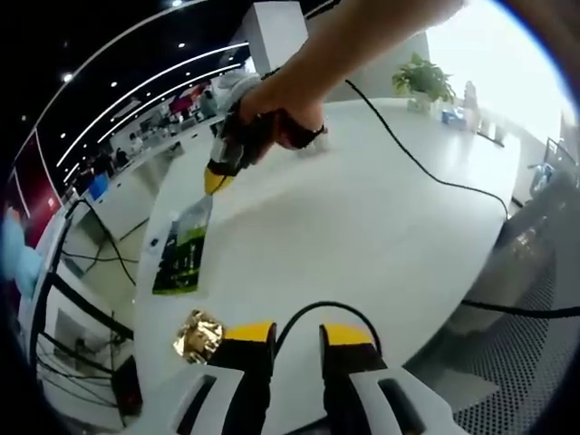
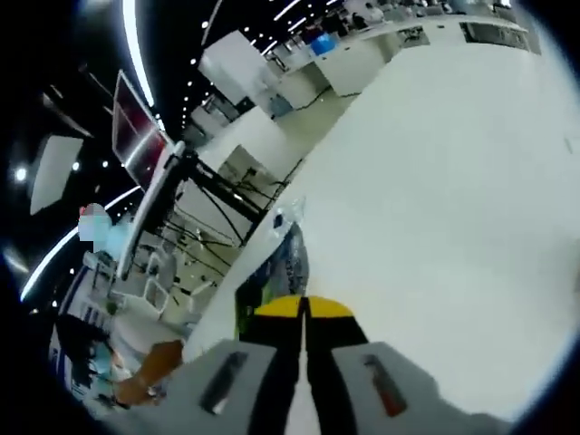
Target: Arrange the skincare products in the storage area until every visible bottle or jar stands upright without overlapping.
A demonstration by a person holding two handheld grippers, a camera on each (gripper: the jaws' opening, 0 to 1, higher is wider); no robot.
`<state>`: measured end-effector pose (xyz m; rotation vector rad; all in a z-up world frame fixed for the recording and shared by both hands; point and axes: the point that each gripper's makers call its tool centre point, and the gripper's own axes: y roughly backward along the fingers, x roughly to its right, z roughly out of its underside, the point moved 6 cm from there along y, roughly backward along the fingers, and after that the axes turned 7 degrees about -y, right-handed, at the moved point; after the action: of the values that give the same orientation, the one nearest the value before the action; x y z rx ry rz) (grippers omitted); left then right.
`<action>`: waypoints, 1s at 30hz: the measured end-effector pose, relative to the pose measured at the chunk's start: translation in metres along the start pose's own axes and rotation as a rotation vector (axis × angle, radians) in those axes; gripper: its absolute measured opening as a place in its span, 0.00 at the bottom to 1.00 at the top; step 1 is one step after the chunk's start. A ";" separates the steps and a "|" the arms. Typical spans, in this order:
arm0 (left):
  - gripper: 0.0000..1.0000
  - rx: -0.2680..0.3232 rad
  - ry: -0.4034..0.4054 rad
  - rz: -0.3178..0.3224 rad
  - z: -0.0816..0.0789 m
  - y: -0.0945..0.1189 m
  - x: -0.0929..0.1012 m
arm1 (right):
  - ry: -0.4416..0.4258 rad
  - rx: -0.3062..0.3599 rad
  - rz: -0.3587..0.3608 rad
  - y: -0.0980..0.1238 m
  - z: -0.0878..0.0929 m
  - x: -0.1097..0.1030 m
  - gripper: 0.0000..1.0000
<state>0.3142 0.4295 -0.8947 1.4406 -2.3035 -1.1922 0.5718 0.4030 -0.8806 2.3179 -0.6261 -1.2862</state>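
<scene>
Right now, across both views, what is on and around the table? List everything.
sachet: one, green and black with clear top, flat on table's left edge, held at its top by right claw
gold foil piece: one, crumpled, beside left claw
black cable: one, crossing table
potted plant: one, green, far end
white table: one
left claw: yellow-tipped, open
right claw: yellow-tipped, shut on sachet
person's hand: gripping right claw

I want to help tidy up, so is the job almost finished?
Not yet. Nothing looks stood up. The right gripper seems to pinch the green packet lying on the white table. The left gripper is open beside a gold foil lump. Standing things up is all left.
</scene>
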 end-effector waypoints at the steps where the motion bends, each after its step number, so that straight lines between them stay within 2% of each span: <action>1: 0.20 -0.001 -0.003 0.001 0.000 0.000 0.000 | -0.003 0.012 -0.014 0.006 0.000 -0.004 0.00; 5: 0.20 -0.010 -0.009 0.007 0.000 0.000 0.001 | 0.016 0.065 -0.042 0.034 -0.001 -0.020 0.00; 10: 0.21 -0.013 0.021 0.012 0.001 0.000 0.002 | 0.029 0.120 -0.114 0.069 0.004 -0.047 0.00; 13: 0.21 -0.011 0.057 0.011 0.000 0.001 0.000 | 0.034 0.140 -0.149 0.089 0.011 -0.061 0.00; 17: 0.21 -0.004 0.053 0.015 -0.001 0.001 0.002 | 0.058 0.144 -0.172 0.111 0.022 -0.074 0.00; 19: 0.21 -0.005 0.054 0.017 -0.001 0.001 0.002 | 0.063 0.156 -0.178 0.121 0.028 -0.076 0.00; 23: 0.22 -0.014 0.060 0.022 0.000 0.001 0.003 | 0.004 0.202 -0.204 0.141 0.036 -0.070 0.00; 27: 0.21 -0.021 0.040 0.028 0.000 0.001 0.004 | -0.098 0.265 -0.240 0.159 0.040 -0.064 0.00; 30: 0.21 -0.022 0.031 0.037 -0.001 0.000 0.006 | -0.081 0.278 -0.227 0.168 0.047 -0.058 0.00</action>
<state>0.3113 0.4240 -0.8952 1.3927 -2.2787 -1.1728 0.4726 0.2928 -0.7710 2.6362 -0.6157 -1.4814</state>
